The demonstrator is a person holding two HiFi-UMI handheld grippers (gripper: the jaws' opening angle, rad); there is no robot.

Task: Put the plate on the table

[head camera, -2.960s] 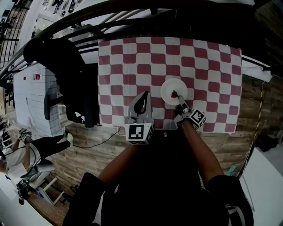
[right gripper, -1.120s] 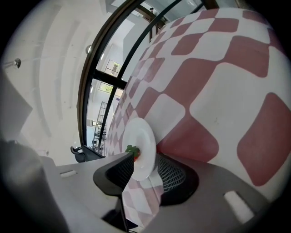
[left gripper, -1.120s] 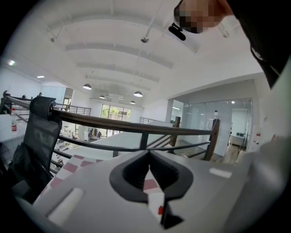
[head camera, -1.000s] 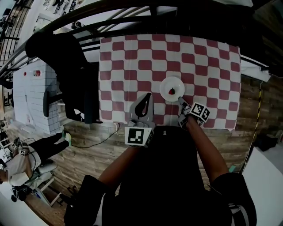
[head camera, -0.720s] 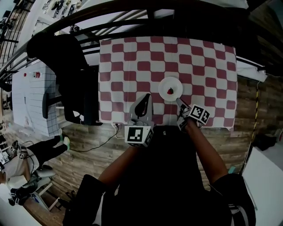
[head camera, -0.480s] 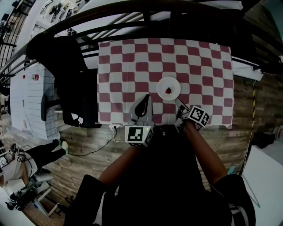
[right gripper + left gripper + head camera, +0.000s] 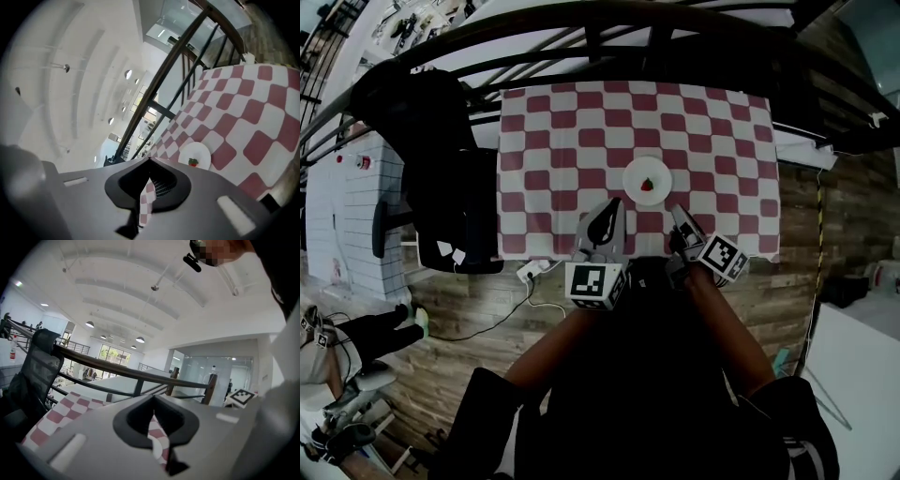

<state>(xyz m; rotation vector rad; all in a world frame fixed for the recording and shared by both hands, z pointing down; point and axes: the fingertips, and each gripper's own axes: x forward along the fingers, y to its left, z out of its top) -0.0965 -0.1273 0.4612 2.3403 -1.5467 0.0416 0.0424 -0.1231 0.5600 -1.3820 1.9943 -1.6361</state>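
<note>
Checked table (image 7: 562,141) with plate (image 7: 632,174) beside railing (image 7: 675,14); left gripper (image 7: 612,204) and right gripper (image 7: 676,212) both closed, empty.

- The head view looks from high up, almost straight down, at the table with the red-and-white checked cloth (image 7: 562,141) far below.
- The left gripper view sits low at the table's near edge and looks across and up at the curved white ceiling (image 7: 140,296).
- The right gripper view is tipped sideways and looks down over the cloth.
- All three show the cloth; the head and right gripper views both show the small round white plate (image 7: 633,178).
</note>
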